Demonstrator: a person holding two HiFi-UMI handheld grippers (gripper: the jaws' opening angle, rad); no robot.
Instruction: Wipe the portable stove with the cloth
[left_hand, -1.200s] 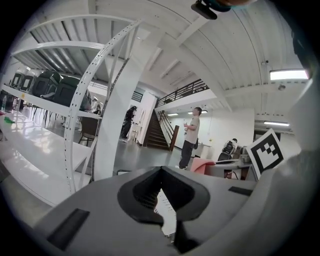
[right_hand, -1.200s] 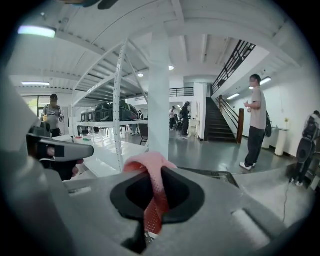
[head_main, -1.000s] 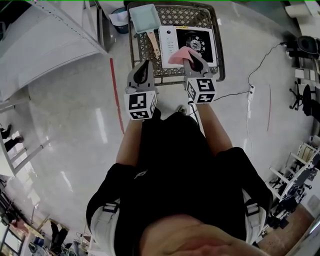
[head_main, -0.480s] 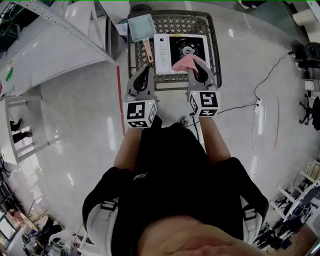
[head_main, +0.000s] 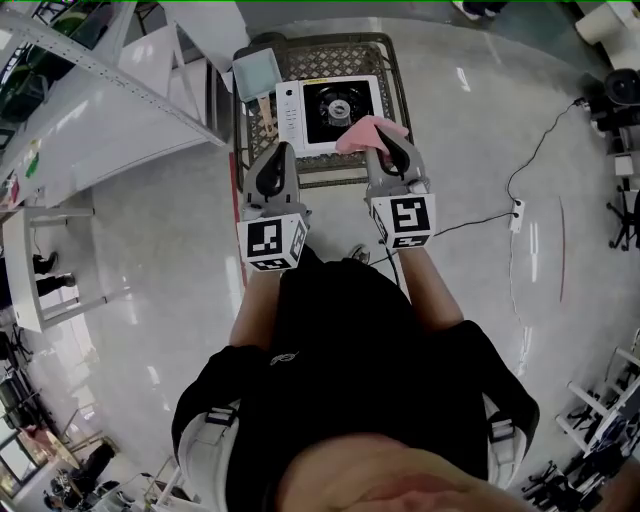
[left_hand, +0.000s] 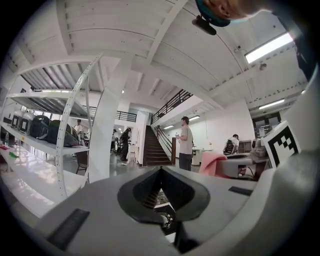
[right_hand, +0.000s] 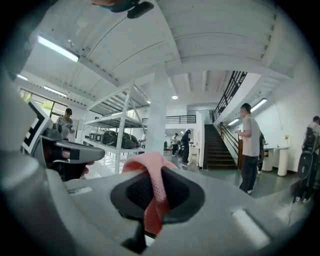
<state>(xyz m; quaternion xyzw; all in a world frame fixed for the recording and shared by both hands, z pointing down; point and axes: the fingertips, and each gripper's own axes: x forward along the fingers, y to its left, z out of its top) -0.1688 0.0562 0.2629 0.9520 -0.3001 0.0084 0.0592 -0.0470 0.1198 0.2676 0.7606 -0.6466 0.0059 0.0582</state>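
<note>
Holding the pink cloth (right_hand: 151, 197) pinched in its closed jaws, the right gripper (head_main: 386, 143) shows a bunched fold spilling over the tips and a tail hanging through the gap behind them. Portable stove (head_main: 328, 137): white body, round black burner (head_main: 338, 103), ahead of and below both grippers. In the head view its near right corner sits just under the cloth; contact can't be told, but they look apart. Left gripper (head_main: 282, 150) is clenched on nothing, tips meeting, beside its partner and off the stove's near left corner. Step in hand, as I read it: bringing the cloth to the stove; wiping not yet begun. To do it well, tip the right gripper down so the soft fold, not the hard tips, meets the top. Keep the pinch firm. Sweep the flat panel first, then go lightly round the burner, where fabric could snag. The left gripper could steady the body if it slides. Surface: wire-mesh cart top (head_main: 385, 60), with a pale-blue dustpan (head_main: 250, 73) ahead of the left gripper. Room: glossy pale floor (head_main: 150, 250), white shelving (head_main: 90, 110) out left of the left gripper, power strip (head_main: 517, 211) right of the right one, staircase (left_hand: 152, 147) far ahead with people standing nearby.
</note>
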